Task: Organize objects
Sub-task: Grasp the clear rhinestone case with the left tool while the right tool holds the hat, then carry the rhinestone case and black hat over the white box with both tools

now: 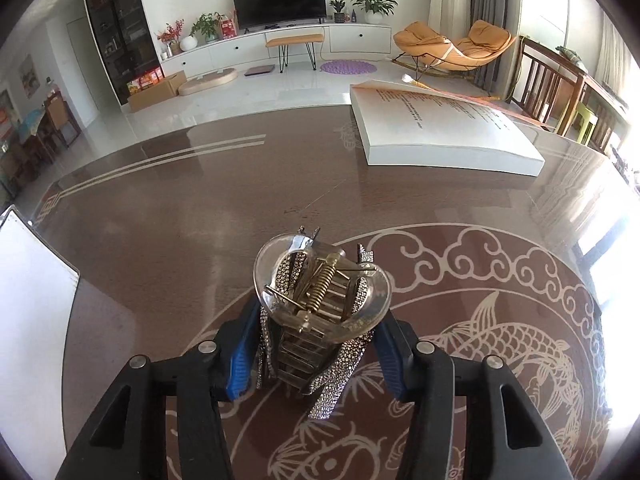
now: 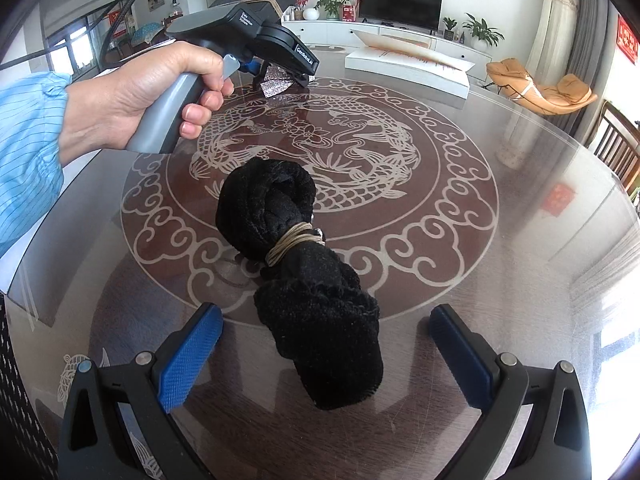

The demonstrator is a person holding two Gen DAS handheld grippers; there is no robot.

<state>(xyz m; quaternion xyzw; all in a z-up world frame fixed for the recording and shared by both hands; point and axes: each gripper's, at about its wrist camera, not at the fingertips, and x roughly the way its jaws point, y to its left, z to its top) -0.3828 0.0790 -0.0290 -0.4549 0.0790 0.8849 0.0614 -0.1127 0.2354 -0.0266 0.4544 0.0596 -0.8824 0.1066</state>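
Note:
My left gripper [image 1: 316, 344] is shut on a clear hair claw clip [image 1: 320, 288] with a brass spring and rhinestone ribbons, held above the brown round table [image 1: 240, 200]. In the right wrist view the left gripper [image 2: 280, 76] shows at the far left with the sparkly ribbons [image 2: 276, 82] hanging from it. My right gripper [image 2: 326, 356] is open, its blue pads on either side of the near end of a black fuzzy cloth bundle [image 2: 304, 276] tied in the middle with tan cord [image 2: 290, 242]. The bundle lies on the table's fish pattern.
An open white book [image 1: 440, 128] lies at the table's far side, also in the right wrist view [image 2: 408, 66]. A white sheet [image 1: 28, 300] lies at the left edge. Wooden chairs [image 1: 544, 84] stand on the right beyond the table.

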